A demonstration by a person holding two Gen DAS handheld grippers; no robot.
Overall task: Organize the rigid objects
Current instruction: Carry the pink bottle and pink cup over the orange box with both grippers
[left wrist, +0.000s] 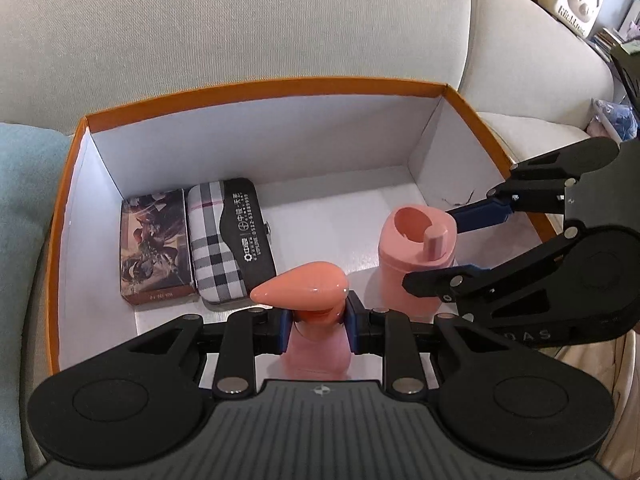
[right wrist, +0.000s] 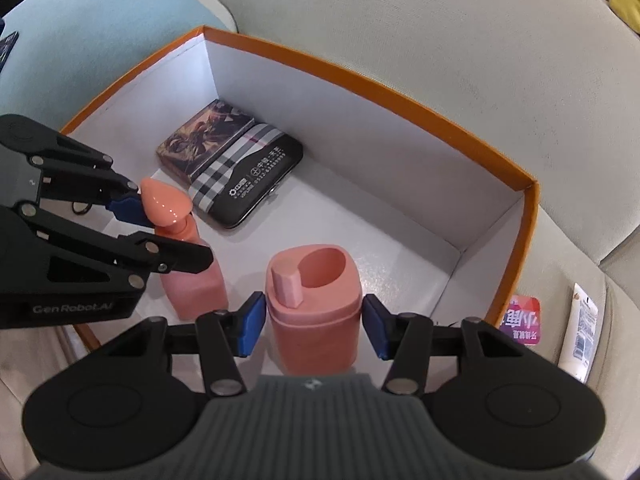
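Left hand-held gripper (left wrist: 317,322) clamps our pump bottle (left wrist: 316,344) in the box (left wrist: 256,88); right hand-held gripper (right wrist: 314,324), apart, straddles the pink container (right wrist: 316,320); release next.

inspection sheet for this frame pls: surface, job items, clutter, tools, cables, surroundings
Surface: grey sofa; orange-rimmed box sits on it.
Job's things: in the box, pump bottle and pink container upright; card box and plaid case flat, side by side.
Clutter: packet and tube on the sofa beside the box.
Grippers: left tool shut on pump bottle neck; right tool open, straddling the pink container.
Cables: nothing seen.
Surroundings: blue cushion; shelf items, blurred.
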